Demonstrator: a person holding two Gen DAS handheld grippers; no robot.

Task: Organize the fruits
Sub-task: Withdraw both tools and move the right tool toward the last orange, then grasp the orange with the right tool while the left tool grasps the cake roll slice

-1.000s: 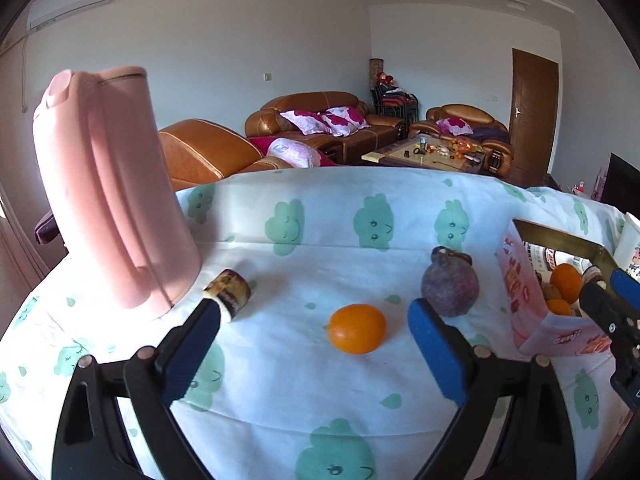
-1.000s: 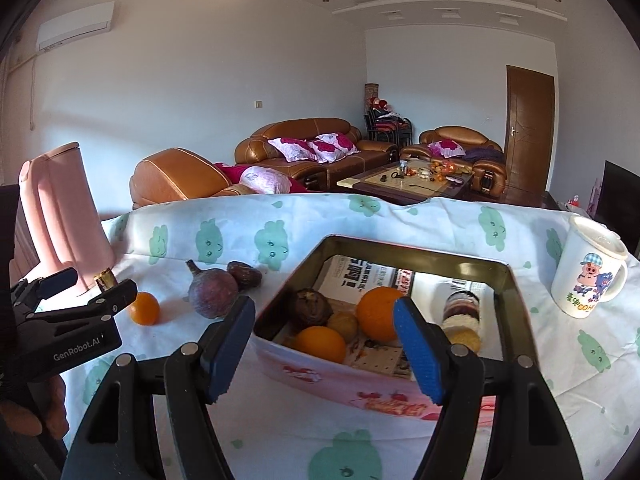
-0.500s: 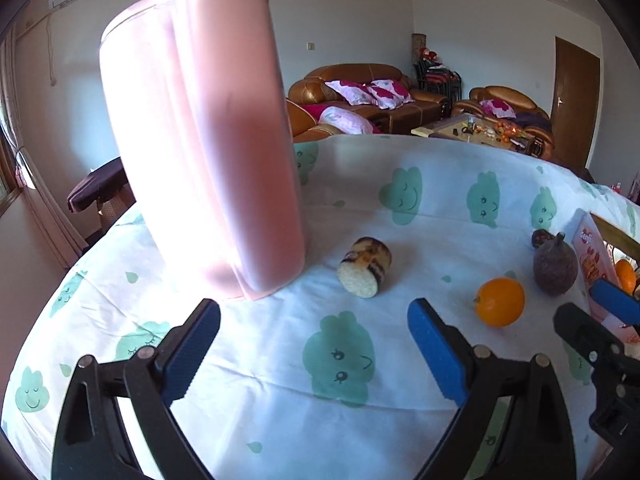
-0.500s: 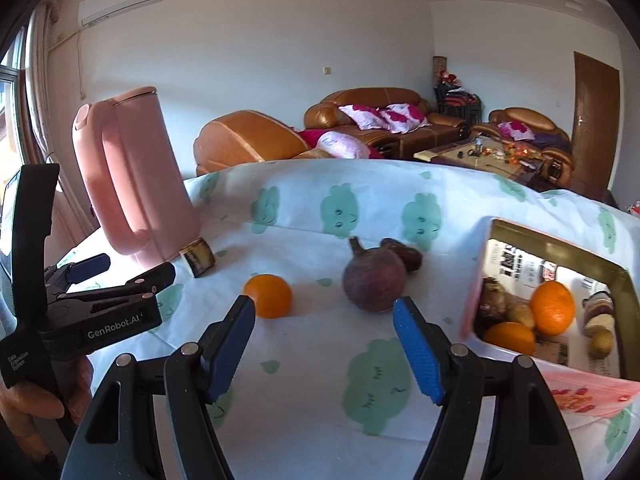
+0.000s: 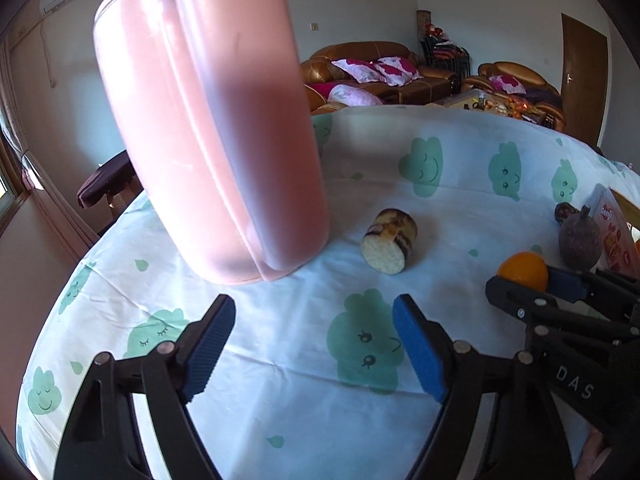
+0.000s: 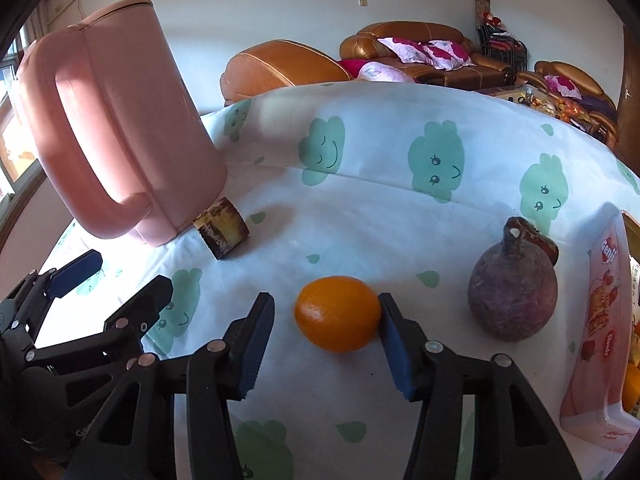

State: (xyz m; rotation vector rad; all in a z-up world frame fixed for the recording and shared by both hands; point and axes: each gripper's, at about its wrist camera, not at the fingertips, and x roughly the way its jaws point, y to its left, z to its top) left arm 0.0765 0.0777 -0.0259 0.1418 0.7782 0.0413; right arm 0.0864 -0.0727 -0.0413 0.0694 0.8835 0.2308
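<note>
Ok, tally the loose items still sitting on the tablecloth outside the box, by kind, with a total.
Orange: 1
Purple round fruit: 1
Small dark brown fruit behind it: 1
Cut sugarcane piece: 1
Pink jug: 1
Total: 5

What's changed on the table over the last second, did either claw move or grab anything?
Both claws swung left, away from the box. The right claw came down around the orange, one finger touching it, jaws open, nothing gripped. The left claw closed in on the pink jug and sugarcane piece, open and empty. The fruits, jug and sugarcane lie where they were.
</note>
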